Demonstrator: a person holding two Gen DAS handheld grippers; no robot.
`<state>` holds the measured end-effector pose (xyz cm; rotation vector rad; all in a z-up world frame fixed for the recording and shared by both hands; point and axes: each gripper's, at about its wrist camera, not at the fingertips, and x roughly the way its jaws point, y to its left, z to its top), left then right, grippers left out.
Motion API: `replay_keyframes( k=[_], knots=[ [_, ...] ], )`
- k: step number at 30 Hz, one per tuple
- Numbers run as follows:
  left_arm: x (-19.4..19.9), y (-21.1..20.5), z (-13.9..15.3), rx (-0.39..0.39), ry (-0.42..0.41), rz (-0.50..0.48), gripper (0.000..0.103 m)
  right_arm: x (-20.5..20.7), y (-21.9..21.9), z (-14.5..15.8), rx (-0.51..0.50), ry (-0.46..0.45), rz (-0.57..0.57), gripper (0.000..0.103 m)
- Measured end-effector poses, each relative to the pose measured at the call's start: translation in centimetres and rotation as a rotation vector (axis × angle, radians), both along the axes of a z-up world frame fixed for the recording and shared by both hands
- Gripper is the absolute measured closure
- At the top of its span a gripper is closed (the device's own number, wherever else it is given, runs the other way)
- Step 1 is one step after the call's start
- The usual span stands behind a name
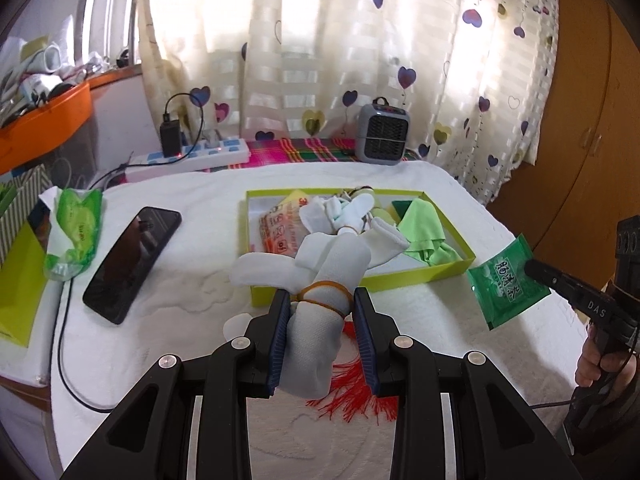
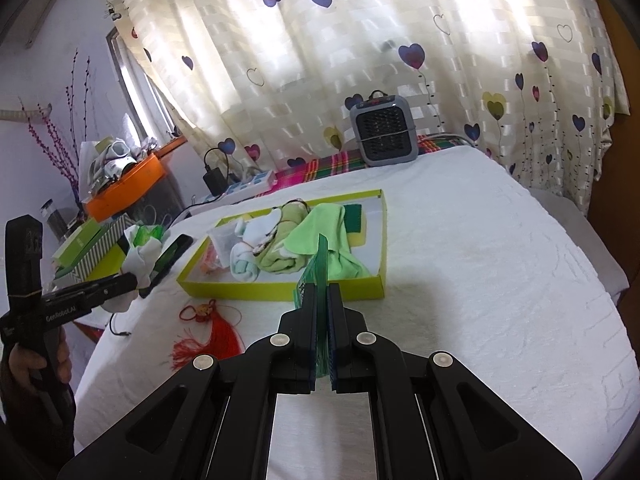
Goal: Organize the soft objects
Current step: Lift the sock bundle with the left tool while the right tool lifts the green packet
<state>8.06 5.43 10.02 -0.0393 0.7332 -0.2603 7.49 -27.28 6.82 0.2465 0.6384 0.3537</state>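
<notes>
while the left gripper (image 1: 322,312) clamps a white sock bundle (image 1: 316,280) bound with rubber bands, the left wrist view shows its jaws only partly apart, pads pressing the cloth on both sides, the bundle held above the near edge of the yellow-green box (image 1: 424,274); the loose toe ends flop forward over the box wall, so a release from this spot could leave the bundle draped on the rim or tipped back onto the white cloth (image 1: 180,292). a red tassel (image 1: 356,396) lies just under the jaws and its threads could snag if the hand dips. at the right edge the right gripper (image 1: 532,270) pinches a green packet (image 1: 506,286) by one corner, near the box's right end; both hands heading for the box at once could collide

seen from the right wrist, the right gripper (image 2: 322,300) is closed almost flat on the green packet (image 2: 316,268), edge-on and upright between the pads, just short of the box (image 2: 280,290). the grip is thin and the packet slick, so it may twist or slide out. inside, the green cloth (image 2: 320,232) and rolled socks (image 2: 250,256) crowd the box, leaving little room; the left gripper (image 2: 134,280) waits well to the left with the sock bundle (image 2: 138,266)
</notes>
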Motion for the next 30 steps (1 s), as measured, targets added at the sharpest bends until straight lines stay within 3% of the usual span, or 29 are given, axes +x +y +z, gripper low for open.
replay_keyframes(
  k=[24, 30],
  knots=[
    [0.4, -0.4, -1.1, -0.020, 0.037, -0.015, 0.073, 0.1, 0.4, -1.2, 0.009, 0.040, 0.020, 0.099],
    [0.4, -0.6, -1.4, -0.024, 0.047, -0.020, 0.073, 0.2, 0.8, -1.4, -0.027, 0.041, 0.018, 0.099]
  ],
)
